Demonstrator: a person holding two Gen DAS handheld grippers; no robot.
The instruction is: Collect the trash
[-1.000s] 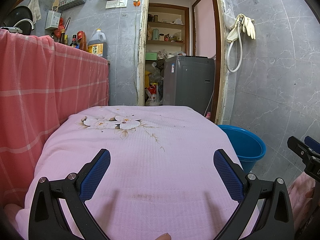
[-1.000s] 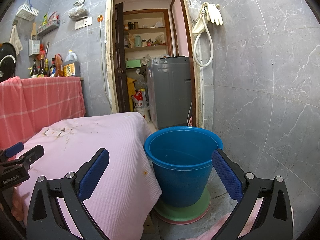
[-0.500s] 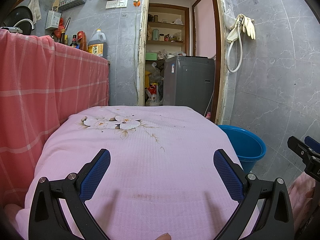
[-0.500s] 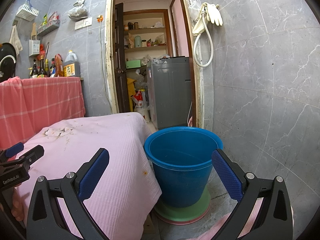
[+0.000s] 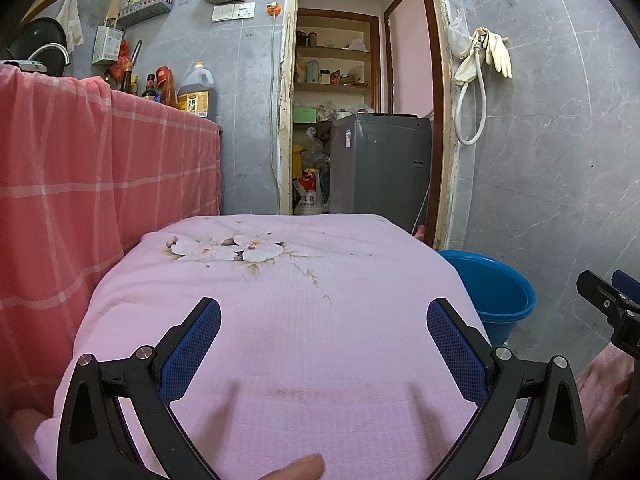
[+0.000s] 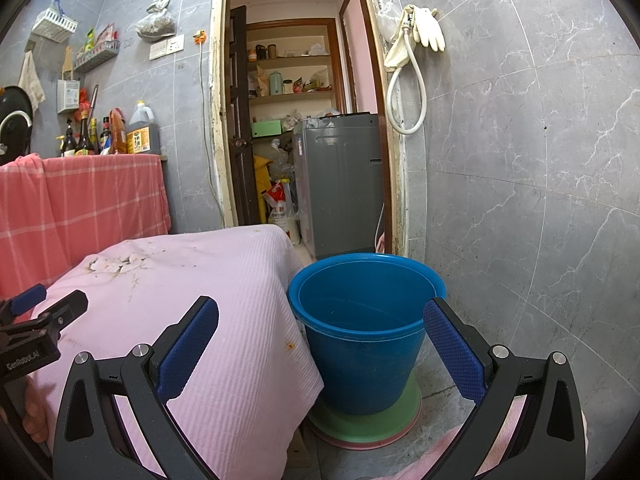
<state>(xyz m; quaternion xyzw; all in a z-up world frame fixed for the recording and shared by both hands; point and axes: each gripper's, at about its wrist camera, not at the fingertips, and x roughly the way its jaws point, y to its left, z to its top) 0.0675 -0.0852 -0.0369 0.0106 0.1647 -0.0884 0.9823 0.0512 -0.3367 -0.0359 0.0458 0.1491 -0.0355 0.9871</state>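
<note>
My left gripper point(image 5: 323, 334) is open and empty, held low over a table covered with a pink cloth point(image 5: 304, 344) that has a white flower print point(image 5: 228, 250). My right gripper point(image 6: 320, 334) is open and empty, held in front of a blue bucket point(image 6: 366, 332) that stands on a green lid on the floor, right of the table. The bucket also shows in the left wrist view point(image 5: 496, 294). I see no loose trash on the cloth, only small specks and a stain point(image 6: 290, 345). The bucket looks empty inside.
A counter draped in red checked cloth point(image 5: 80, 184) stands at the left with bottles point(image 5: 196, 92) on top. A doorway behind the table leads to a grey washing machine point(image 5: 380, 168) and shelves. A grey tiled wall point(image 6: 540, 184) with a hose and gloves closes the right side.
</note>
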